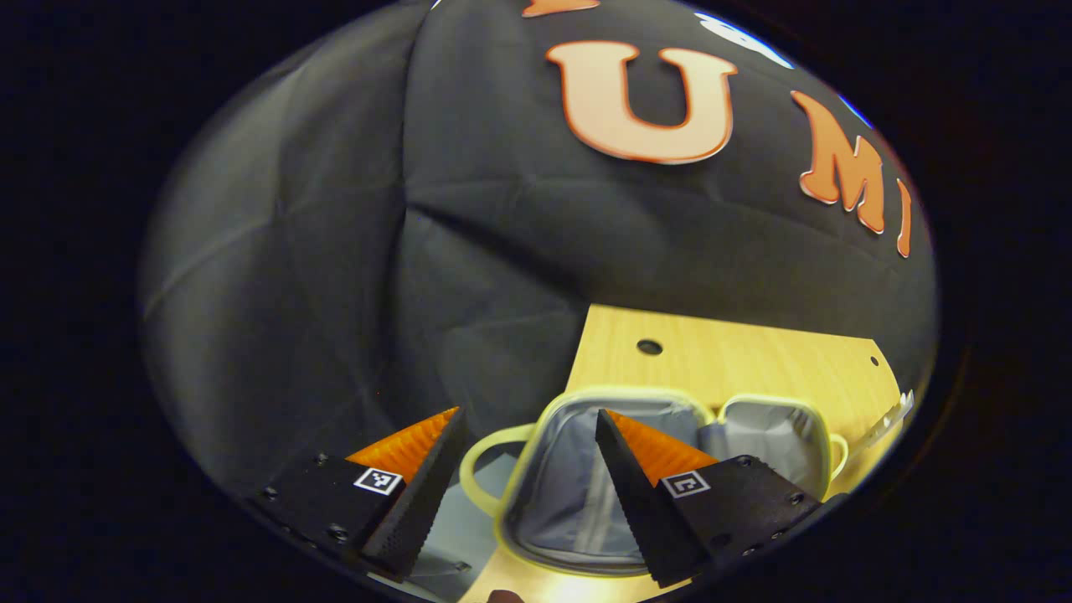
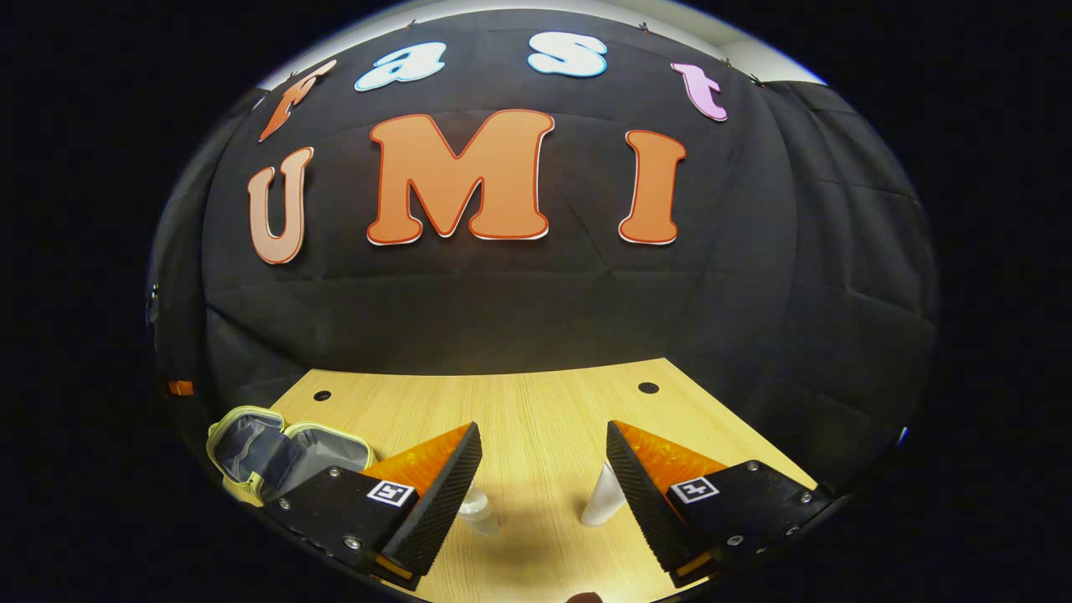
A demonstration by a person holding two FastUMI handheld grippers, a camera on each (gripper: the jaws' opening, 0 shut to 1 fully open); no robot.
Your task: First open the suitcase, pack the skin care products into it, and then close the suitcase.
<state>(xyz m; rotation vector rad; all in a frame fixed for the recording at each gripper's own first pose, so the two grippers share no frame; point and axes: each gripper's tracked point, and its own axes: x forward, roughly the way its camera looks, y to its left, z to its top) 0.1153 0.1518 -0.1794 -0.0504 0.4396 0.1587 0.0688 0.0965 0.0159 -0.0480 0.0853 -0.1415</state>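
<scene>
With the small pale-yellow suitcase (image 1: pixel 653 486) already lying open on the wooden table (image 2: pixel 536 410), packing is the step in hand: the right gripper (image 2: pixel 543 494), jaws spread, hovers between two white skin-care bottles (image 2: pixel 603 498). Closing on one comes next; the left gripper (image 1: pixel 528 486) waits spread over the lining.
</scene>
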